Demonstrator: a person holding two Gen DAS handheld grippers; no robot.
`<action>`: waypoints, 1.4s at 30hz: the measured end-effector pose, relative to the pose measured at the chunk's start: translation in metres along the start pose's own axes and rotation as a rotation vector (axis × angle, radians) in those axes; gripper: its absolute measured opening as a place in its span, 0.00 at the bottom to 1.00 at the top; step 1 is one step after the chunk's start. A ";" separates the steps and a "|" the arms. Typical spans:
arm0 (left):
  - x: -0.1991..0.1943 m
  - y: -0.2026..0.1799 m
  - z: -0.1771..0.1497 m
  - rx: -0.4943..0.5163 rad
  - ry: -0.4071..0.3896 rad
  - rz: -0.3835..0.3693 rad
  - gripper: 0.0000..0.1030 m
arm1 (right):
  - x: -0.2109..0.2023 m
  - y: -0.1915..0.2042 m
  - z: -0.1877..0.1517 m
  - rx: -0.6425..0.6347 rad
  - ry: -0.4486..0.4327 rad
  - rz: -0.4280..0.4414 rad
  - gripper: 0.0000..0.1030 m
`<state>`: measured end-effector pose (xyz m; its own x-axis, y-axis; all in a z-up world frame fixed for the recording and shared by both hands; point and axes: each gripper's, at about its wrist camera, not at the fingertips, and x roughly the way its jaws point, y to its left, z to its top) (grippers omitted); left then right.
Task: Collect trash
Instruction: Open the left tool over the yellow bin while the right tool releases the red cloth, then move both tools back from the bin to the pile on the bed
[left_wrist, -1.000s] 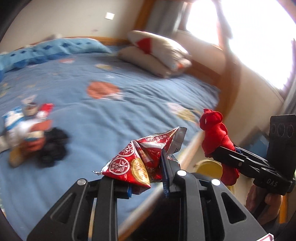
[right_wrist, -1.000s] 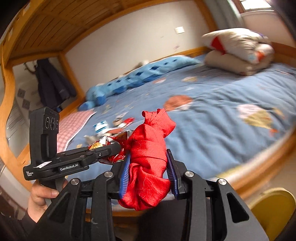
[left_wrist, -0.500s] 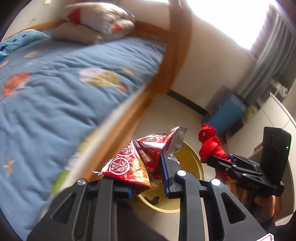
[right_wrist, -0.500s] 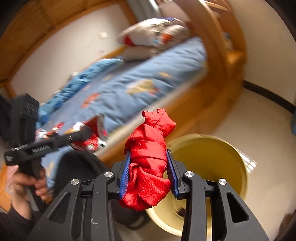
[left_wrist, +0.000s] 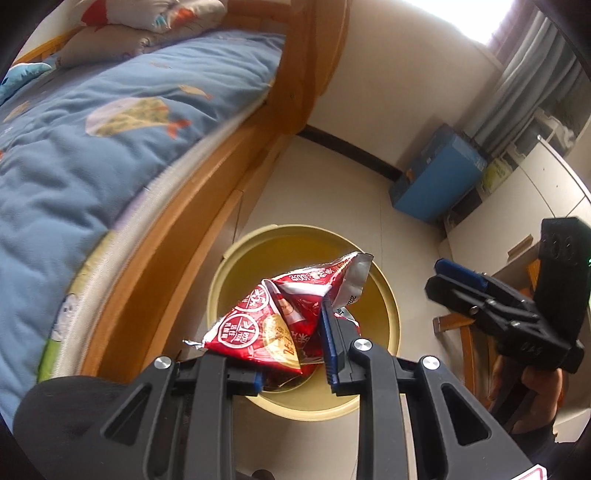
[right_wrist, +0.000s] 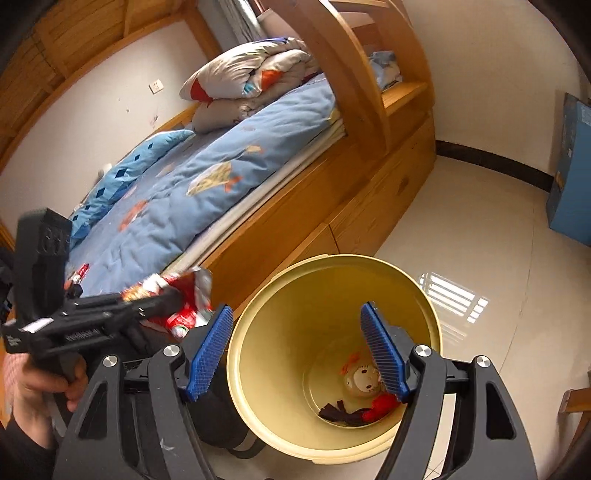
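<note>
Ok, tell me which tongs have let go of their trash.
The right tongs: open and empty over the yellow bin. The left tongs grip the red snack wrapper.

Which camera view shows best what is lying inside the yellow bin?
The right wrist view: it looks into the yellow bin past the open right gripper and shows a red item and a small doll at the bottom. In the left wrist view, the snack wrapper hides the bottom.

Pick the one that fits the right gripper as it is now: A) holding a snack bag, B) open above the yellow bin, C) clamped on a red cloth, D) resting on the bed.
B: the right gripper stands open and empty above the yellow bin.
</note>
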<state>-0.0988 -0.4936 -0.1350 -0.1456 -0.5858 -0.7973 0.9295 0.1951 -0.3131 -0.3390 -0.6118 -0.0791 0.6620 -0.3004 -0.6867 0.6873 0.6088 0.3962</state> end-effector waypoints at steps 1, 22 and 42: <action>0.004 -0.002 0.001 0.006 0.010 -0.001 0.24 | -0.002 -0.003 0.000 0.006 -0.003 -0.001 0.68; -0.026 -0.012 0.005 0.053 -0.079 0.092 0.87 | -0.010 0.017 0.014 -0.011 -0.021 0.030 0.68; -0.191 0.091 -0.069 -0.124 -0.355 0.462 0.96 | 0.023 0.222 0.027 -0.350 0.016 0.397 0.69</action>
<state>-0.0096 -0.3097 -0.0469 0.4069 -0.6414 -0.6504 0.8200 0.5703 -0.0494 -0.1629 -0.5037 0.0097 0.8447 0.0130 -0.5352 0.2413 0.8832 0.4022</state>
